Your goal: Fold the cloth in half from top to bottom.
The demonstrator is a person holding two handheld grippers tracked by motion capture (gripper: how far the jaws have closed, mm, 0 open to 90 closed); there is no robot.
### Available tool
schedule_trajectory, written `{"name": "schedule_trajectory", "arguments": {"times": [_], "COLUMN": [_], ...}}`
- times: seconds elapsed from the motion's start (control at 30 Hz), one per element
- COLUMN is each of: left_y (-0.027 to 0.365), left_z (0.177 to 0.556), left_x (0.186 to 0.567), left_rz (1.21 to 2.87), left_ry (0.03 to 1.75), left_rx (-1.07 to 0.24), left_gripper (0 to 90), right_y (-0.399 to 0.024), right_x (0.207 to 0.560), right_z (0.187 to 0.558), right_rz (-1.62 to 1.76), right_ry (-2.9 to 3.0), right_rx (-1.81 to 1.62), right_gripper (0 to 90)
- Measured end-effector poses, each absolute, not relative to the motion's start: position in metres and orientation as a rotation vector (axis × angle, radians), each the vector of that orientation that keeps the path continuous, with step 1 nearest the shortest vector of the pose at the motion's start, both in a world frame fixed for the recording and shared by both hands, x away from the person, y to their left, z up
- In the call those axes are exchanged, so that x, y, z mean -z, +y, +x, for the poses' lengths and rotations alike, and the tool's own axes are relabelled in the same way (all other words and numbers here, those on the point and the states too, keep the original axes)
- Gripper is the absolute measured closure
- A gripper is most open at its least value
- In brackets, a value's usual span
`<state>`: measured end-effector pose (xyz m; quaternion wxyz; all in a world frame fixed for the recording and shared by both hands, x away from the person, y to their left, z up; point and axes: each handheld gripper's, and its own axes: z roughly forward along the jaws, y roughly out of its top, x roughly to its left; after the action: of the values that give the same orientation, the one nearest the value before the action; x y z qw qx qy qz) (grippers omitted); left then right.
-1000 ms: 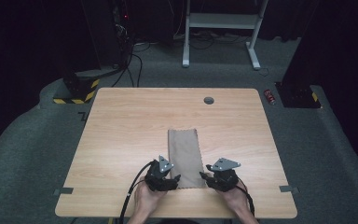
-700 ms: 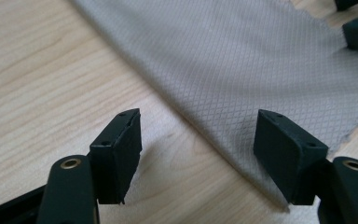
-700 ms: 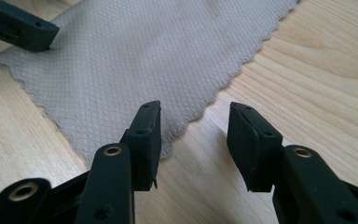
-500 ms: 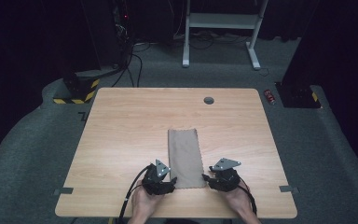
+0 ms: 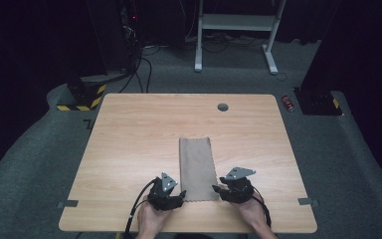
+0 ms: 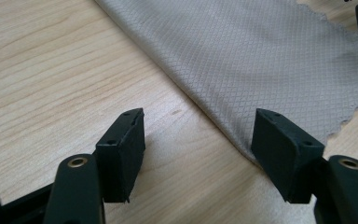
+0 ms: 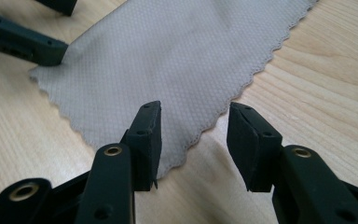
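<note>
We see the cloth [image 6: 261, 60] cut off by the frame's far edge in the left gripper view; the small dark disc [image 5: 223, 106] on the far tabletop [image 5: 129, 149] is too small to identify.

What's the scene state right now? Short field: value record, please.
surface: wooden table
object: grey cloth, flat, long axis running away from the person
left gripper: open, at the cloth's near left corner, one jaw over the cloth edge
right gripper: open, straddling the scalloped edge at the near right corner
grasp: neither closed on the cloth
other: round grommet near the table's far edge
</note>
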<state>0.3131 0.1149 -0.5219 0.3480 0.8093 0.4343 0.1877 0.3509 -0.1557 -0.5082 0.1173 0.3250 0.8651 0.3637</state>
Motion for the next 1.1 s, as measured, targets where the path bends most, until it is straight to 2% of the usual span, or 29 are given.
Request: {"name": "schedule_trajectory", "arguments": {"times": [0.67, 0.8, 0.87, 0.93, 1.1], "left_y": [0.122, 0.129, 0.132, 0.134, 0.144], "left_z": [0.31, 0.307, 0.308, 0.31, 0.339], "left_x": [0.518, 0.519, 0.518, 0.516, 0.506], "left_rz": [2.146, 2.128, 2.139, 2.161, 2.076], "left_ry": [1.119, 1.13, 1.124, 1.12, 1.142], "left_rx": [-0.481, -0.461, -0.451, -0.451, -0.378], "left_gripper": [37.5, 37.0, 37.2, 42.6, 40.3], "right_y": [-0.14, -0.137, -0.138, -0.143, -0.157], "right_x": [0.516, 0.516, 0.516, 0.517, 0.514], "right_z": [0.322, 0.32, 0.323, 0.33, 0.362], "right_rz": [0.903, 0.883, 0.865, 0.9, 1.064], "right_ry": [2.551, 2.573, 2.59, 2.58, 2.494], "right_rx": [-1.015, -1.023, -1.044, -1.104, -1.204], "right_gripper": [61.4, 60.2, 58.5, 57.4, 57.2]}}
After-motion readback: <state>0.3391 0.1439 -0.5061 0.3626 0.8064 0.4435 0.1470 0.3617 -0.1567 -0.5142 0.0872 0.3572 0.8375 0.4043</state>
